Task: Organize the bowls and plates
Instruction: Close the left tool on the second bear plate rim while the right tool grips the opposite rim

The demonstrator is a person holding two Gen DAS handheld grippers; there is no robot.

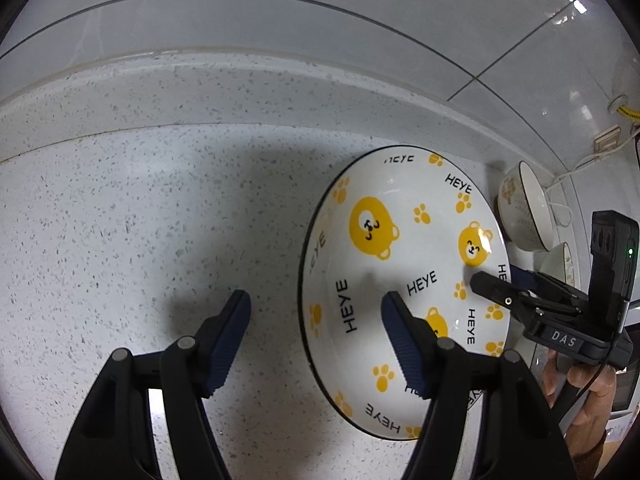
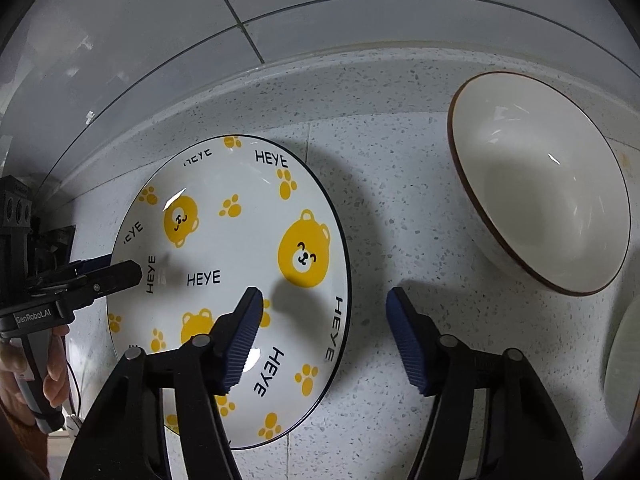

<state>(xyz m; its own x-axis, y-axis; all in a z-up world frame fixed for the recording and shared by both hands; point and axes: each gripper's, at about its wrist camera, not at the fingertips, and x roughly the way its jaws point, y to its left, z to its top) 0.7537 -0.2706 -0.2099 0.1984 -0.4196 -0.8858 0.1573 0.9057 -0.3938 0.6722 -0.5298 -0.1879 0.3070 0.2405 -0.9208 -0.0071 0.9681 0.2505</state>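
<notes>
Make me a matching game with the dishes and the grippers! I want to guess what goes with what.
Things:
1. bear plate
2. white bowl
3. left gripper
4. countertop

Descriptions:
A. brown rim, plain inside
B. speckled white
C. yellow paw prints and the word HEYE
D. open, one finger over the plate

Pairs: 1-C, 2-A, 3-D, 4-B

Left gripper [image 1: 316, 304] and right gripper [image 2: 324, 300] hover, fingers spread.

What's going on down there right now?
Both tools open, empty, over bear plate. Plate flat on counter. White bowl to its right, apart. Nothing blocking.
</notes>
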